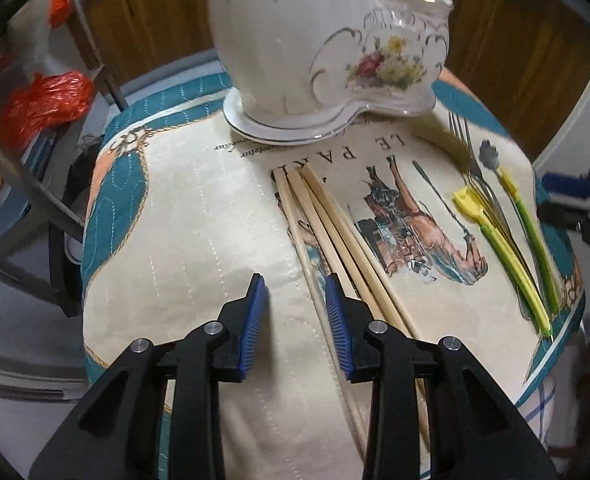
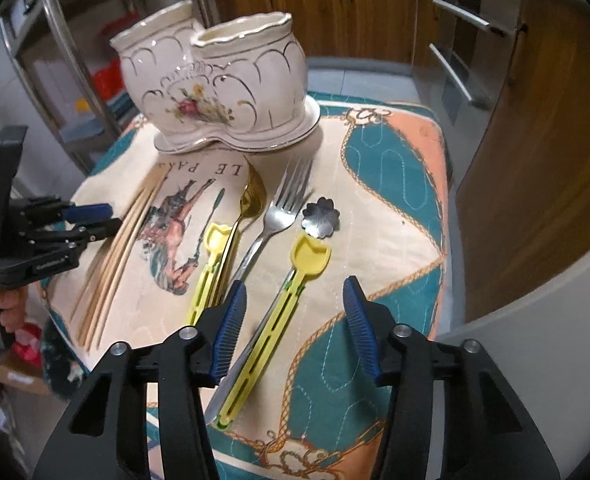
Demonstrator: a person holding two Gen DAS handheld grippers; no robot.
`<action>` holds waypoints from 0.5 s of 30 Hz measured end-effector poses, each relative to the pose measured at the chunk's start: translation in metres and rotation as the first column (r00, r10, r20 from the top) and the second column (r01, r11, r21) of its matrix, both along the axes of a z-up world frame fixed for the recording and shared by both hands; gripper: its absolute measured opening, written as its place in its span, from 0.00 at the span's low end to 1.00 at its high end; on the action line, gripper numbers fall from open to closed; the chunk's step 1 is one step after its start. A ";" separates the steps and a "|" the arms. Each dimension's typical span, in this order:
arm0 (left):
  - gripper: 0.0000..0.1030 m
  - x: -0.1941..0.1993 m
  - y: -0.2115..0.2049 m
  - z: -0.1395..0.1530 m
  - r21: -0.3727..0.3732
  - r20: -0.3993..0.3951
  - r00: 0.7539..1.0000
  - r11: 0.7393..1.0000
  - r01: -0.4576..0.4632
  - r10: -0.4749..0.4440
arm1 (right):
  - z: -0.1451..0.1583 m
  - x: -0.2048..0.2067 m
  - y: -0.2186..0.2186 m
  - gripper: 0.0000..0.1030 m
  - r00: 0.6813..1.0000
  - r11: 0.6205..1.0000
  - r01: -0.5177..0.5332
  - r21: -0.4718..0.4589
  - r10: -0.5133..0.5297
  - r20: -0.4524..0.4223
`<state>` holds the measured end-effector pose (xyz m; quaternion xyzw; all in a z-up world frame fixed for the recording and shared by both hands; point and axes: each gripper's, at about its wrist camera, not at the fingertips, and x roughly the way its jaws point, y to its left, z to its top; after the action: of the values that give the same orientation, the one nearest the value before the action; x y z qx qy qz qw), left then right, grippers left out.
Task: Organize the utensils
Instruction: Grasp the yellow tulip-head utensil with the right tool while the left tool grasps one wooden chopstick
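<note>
On the far left, the left gripper [image 1: 297,322] hangs low over the bench [image 2: 399,184], which wears a cloth with a horse picture. Its blue pads stand apart and hold nothing. One pad sits just beside the wooden chopsticks [image 1: 327,232], maybe touching one stick. The sticks lie in a loose bunch, with their far ends pointing toward the holder.

At the back, in the middle, stands the white flowered holder [image 2: 219,92]. It has two cups joined together. From here both cups look empty, but I cannot see down to the bottom.

Moving right, the other things lie side by side on the cloth. First comes a small yellow scoop [image 2: 209,268]. A gold spoon [image 2: 251,196] lies right beside it. Next is a silver fork [image 2: 279,212]. Then a little flower-shaped spoon [image 2: 321,216] lies at the tip of a second yellow scoop [image 2: 291,292].

On the right, the right gripper [image 2: 295,320] hangs above the handles of the fork and the second yellow scoop. Its pads are wide apart and hold nothing.

Nothing looks put away yet, so I think the job is at its start. The left gripper looks ready to pick up the chopsticks. Next it needs to slide right so the sticks sit between the pads, squeeze them, lift, tip them up and drop them into a cup. The sticks are thin and round, so some may roll or slip out.
</note>
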<state>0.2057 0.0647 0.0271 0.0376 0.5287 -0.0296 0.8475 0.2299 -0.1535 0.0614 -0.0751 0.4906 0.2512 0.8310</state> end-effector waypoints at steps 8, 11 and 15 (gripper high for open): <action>0.13 0.006 0.017 0.003 0.011 -0.064 0.998 1.000 0.010 -0.010 | -0.014 0.004 0.014 0.19 0.991 0.993 -0.075 -0.087 0.064 -0.113; 0.08 0.003 0.027 0.002 -0.020 -0.062 0.998 1.000 -0.003 0.002 | -0.017 0.006 0.011 0.17 0.988 0.995 -0.082 -0.057 0.074 -0.137; 0.08 0.003 0.034 0.002 -0.038 -0.074 0.997 0.999 -0.009 0.006 | -0.014 0.012 0.000 0.11 0.985 0.996 -0.078 -0.030 0.073 -0.156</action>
<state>0.2087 0.0987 0.0295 0.0183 0.5590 -0.0378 0.8281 0.2417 -0.1533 0.0479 -0.0890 0.5548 0.2788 0.7788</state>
